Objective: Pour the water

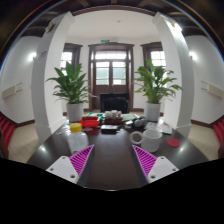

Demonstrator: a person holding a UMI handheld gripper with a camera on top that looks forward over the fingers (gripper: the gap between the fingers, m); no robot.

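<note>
From where the gripper (112, 158) looks out, its two fingers stand well apart with nothing held between them, the magenta pads (82, 156) facing each other across a stretch of bare tabletop. The dark glossy table (110, 165) runs forward from the fingers, and the things on it sit in a cluster beyond the fingertips, toward the far edge. On the left of that cluster is a small yellow container (75, 128), with a red box-like container (90, 122) just beside it and something green behind. Nearer the fingers on the left stands a pale translucent cup (78, 141). On the right side is a clear plastic pitcher-like vessel (152, 138), close to a small white cup (136, 136); whether any of them holds water I cannot tell. A flat red round piece (173, 142) lies at the right end of the group. Behind the table, two large green potted plants (72, 85) in white pots flank a dark wooden double door (111, 72) in a white-walled hall
</note>
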